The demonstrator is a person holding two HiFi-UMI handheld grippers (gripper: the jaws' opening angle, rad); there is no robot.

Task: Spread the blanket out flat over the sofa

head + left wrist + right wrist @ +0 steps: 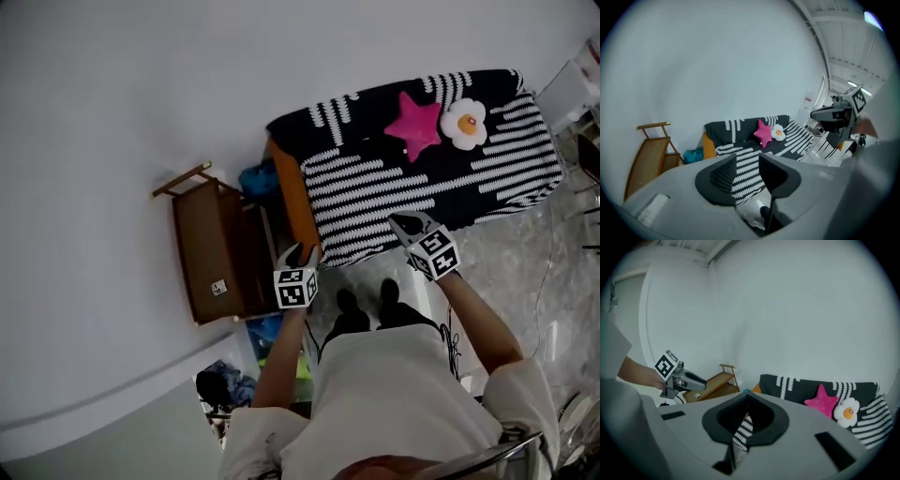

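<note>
The blanket [422,178] is lying draped over the sofa [292,202], seat and back. At the sofa's front edge my right gripper [405,225] is pinching a striped fold, jaws closed on it. My left gripper [301,253] is hovering by the sofa's orange arm, jaws parted and empty. A star cushion [415,127] and a flower cushion [465,123] are resting on the sofa's back.

Blanket [412,187] on sofa [292,204] (rack [220,255] L)

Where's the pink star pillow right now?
Head view, upper right: the star pillow lies on the striped blanket covering the sofa, just left of the white flower pillow.
</note>
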